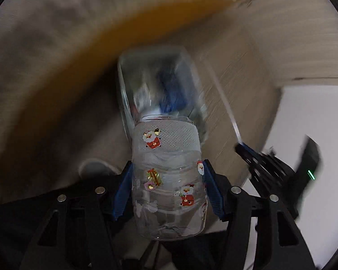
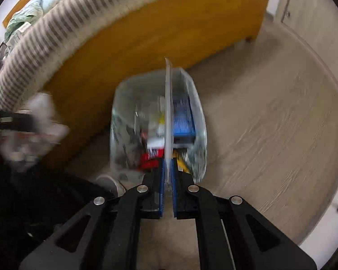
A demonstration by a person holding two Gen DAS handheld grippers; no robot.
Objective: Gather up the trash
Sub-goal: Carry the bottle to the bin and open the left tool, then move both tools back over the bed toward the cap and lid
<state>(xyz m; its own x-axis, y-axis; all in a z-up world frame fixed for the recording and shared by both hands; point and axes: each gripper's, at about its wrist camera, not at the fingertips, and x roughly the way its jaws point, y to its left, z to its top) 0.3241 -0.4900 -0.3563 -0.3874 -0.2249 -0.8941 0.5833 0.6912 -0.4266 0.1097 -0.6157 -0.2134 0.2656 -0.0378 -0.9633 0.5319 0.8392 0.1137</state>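
Left tool (image 1: 167, 191): two black skeletal finger arms with triangular cut-outs are seen, each faced on its inner side with a ribbed blue pad (image 1: 121, 196); round silver pivot pins (image 1: 99, 190) are set at the linkage joints. Right tool (image 2: 168, 186): the same black linkage, silver pins (image 2: 142, 188) and blue pads (image 2: 161, 191) are shown. On the right tool's black body, seen from the left wrist, a small green light (image 1: 311, 175) is lit.

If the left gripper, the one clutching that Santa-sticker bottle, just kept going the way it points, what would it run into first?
Most likely the clear trash bin on the floor. The left gripper holds the bottle aimed at the bin's open top, so the bottle would enter first. The blur leaves depth uncertain.
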